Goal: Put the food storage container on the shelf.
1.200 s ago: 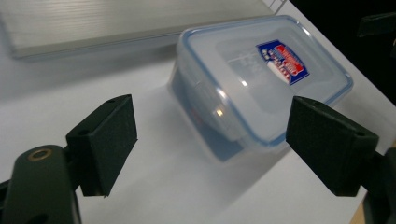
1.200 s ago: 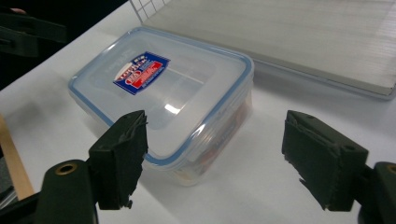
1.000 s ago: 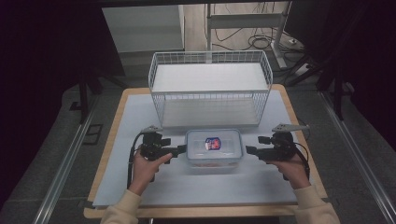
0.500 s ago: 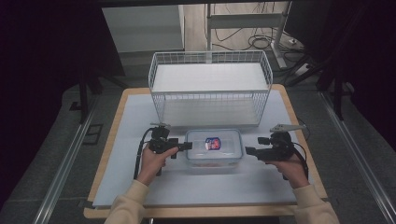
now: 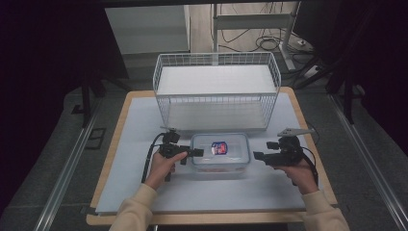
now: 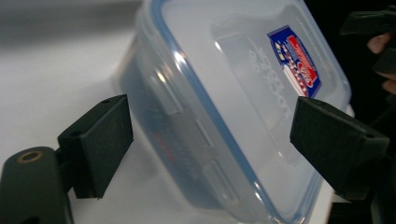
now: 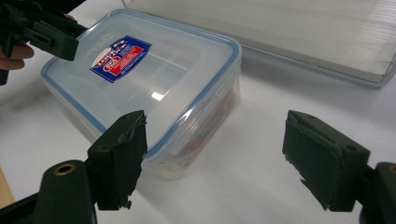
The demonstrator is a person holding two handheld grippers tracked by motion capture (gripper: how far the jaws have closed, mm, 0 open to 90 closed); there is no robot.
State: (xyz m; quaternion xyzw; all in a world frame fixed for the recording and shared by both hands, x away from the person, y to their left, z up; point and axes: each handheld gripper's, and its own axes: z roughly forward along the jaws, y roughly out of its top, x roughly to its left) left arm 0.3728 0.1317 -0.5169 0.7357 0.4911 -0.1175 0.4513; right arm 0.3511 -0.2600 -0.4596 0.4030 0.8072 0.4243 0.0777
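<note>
A clear plastic food container (image 5: 221, 155) with a blue-sealed lid and a red and blue label sits on the white mat in front of the wire basket. My left gripper (image 5: 195, 153) is open at the container's left end, its jaws straddling the lid's edge and side latch (image 6: 205, 135). My right gripper (image 5: 258, 156) is open a short way off the container's right end, apart from it. In the right gripper view the container (image 7: 154, 88) lies ahead and to the left of my right gripper (image 7: 212, 158), and the left gripper (image 7: 44, 35) shows beyond it.
A white wire basket (image 5: 216, 94) stands at the back of the mat, just behind the container. The white mat (image 5: 134, 144) covers a wooden table (image 5: 111, 154). A dark floor with rails and cables surrounds the table.
My left gripper has moved right, up to the container's left end, so its jaws now straddle the edge. The right gripper has barely moved.
</note>
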